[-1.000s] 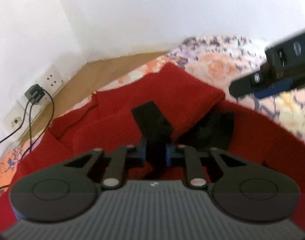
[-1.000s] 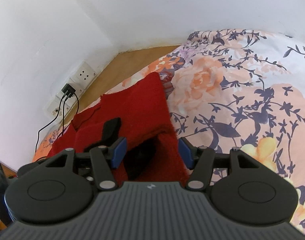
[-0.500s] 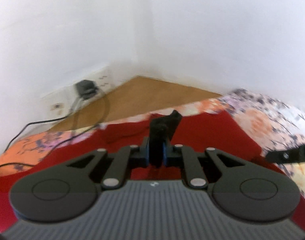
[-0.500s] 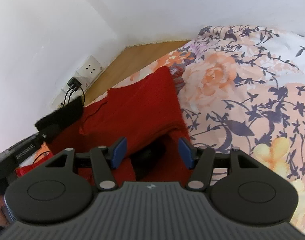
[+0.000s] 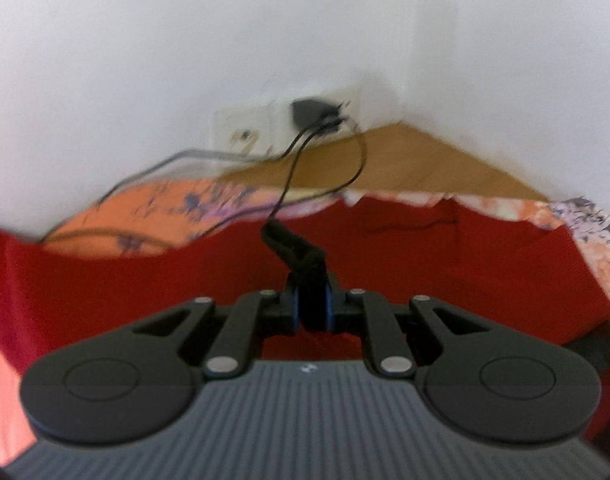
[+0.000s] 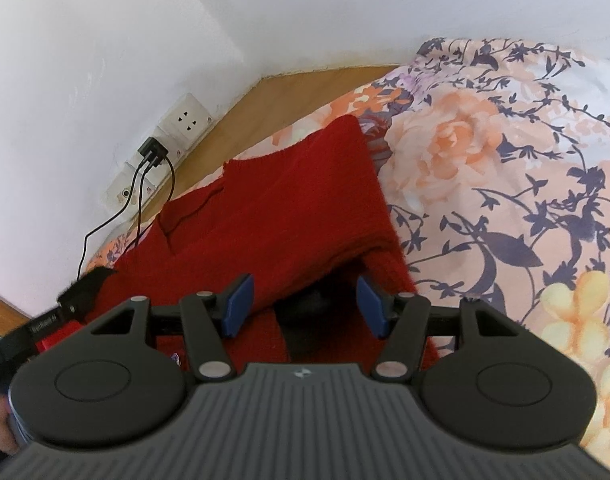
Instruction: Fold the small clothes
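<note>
Left hand-held gripper (image 5: 311, 307): clamped tight on black trim (image 5: 293, 246) of red knit garment (image 6: 273, 216). Right hand-held gripper (image 6: 303, 306): spread wide, gripping nothing, over folded garment edge. Garment spread on floral bed (image 6: 505, 152), near corner toward wall sockets (image 6: 187, 120).

The red garment (image 6: 289, 216) is a coarse, matt knit with a fuzzy black cloth trim (image 5: 301, 258); the floral bedsheet (image 6: 505, 184) under it is smooth printed cloth. Both grippers look like matt black plastic with ribbed bodies and small shiny metal pins, the right gripper (image 6: 303, 306) showing blue pads (image 6: 237, 308). The ledge (image 6: 305, 88) looks like smooth wood
</note>
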Available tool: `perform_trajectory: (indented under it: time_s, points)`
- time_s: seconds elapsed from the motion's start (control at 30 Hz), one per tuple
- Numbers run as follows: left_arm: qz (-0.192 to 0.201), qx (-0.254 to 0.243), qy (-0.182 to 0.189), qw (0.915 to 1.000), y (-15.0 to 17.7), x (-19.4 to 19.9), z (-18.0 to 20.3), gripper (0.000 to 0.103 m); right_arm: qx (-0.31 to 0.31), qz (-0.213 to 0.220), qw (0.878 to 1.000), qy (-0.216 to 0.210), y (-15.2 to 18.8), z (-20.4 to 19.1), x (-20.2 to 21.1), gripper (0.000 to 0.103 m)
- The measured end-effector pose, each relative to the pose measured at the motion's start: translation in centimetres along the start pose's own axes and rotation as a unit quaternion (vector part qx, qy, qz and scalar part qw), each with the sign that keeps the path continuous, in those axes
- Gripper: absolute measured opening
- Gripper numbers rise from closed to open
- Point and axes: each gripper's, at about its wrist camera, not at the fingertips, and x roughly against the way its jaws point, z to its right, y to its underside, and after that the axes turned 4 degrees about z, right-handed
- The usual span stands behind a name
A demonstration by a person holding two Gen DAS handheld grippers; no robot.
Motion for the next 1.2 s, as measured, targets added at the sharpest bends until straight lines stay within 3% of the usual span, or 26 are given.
perform_trajectory:
  time_s: [0.23, 0.3, 0.37, 0.43, 0.67, 0.87, 1.2]
  points:
    - [-0.065, 0.051, 0.007, 0.9965, 2.7, -1.2, -3.0, 0.022, 0.006, -0.01, 1.0, 0.002, 0.4, -0.4, -1.0, 0.065]
    - [-0.074, 0.063, 0.012, 0.9952, 2.9, -1.2, -3.6, 0.029, 0.008, -0.013, 1.0, 0.002, 0.4, -0.5, -1.2, 0.065]
    - [-0.076, 0.071, 0.007, 0.9946, 2.9, -0.8, -4.1, 0.044, 0.012, -0.015, 1.0, 0.003, 0.3, -0.7, -1.3, 0.065]
    - [-0.071, 0.076, 0.004, 0.9946, 2.6, -0.2, -4.7, 0.048, 0.018, -0.015, 1.0, 0.001, 0.0, -0.9, -1.2, 0.065]
    - [-0.059, 0.094, 0.011, 0.9938, 0.9, -0.6, -5.8, 0.049, 0.051, 0.004, 0.999, 0.0, -2.7, -2.2, -1.6, 0.065]
    - [-0.049, 0.08, 0.012, 0.9955, -0.3, -2.9, -5.3, 0.049, 0.066, 0.014, 0.998, 0.009, -5.9, -2.2, -4.5, 0.065]
    - [-0.062, 0.072, 0.01, 0.9954, 0.1, -5.9, -4.3, 0.049, 0.091, 0.005, 0.994, 0.065, -8.6, -0.4, -10.3, 0.065]
